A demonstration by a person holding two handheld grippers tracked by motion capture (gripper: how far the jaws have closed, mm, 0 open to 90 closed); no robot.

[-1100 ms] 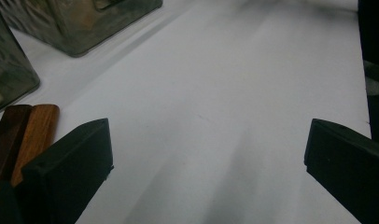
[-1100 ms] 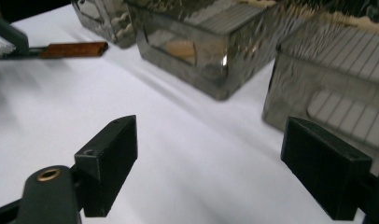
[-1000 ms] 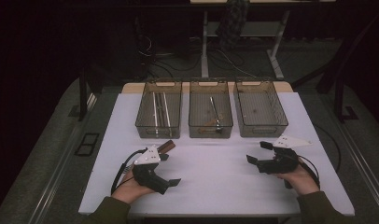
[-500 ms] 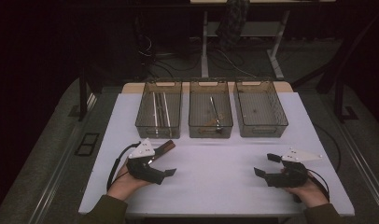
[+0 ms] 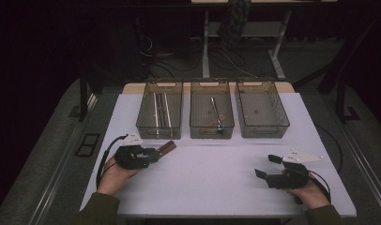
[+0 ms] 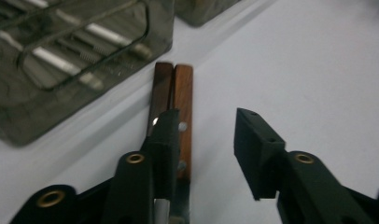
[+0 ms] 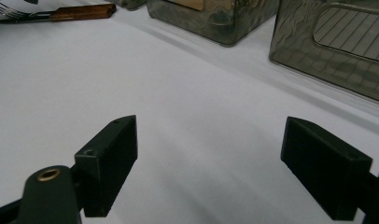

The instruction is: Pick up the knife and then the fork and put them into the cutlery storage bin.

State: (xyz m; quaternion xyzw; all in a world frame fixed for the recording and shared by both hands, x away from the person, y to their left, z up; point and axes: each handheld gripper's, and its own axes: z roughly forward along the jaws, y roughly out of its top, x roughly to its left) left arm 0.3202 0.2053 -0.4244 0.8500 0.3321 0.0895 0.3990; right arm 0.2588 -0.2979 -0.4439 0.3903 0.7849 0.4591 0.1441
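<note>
Left gripper (image 6: pixel 206 119) jaws have just been closing, nothing clamped yet; two brown wooden cutlery handles (image 6: pixel 176 93) sit between, hugging one jaw. Centre them before squeezing.

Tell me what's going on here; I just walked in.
A person holds a claw in each hand at a white table. The left claw has just been closing beside two wooden utensil handles, which lie by one jaw, not between them. The right claw is open above bare table.
</note>
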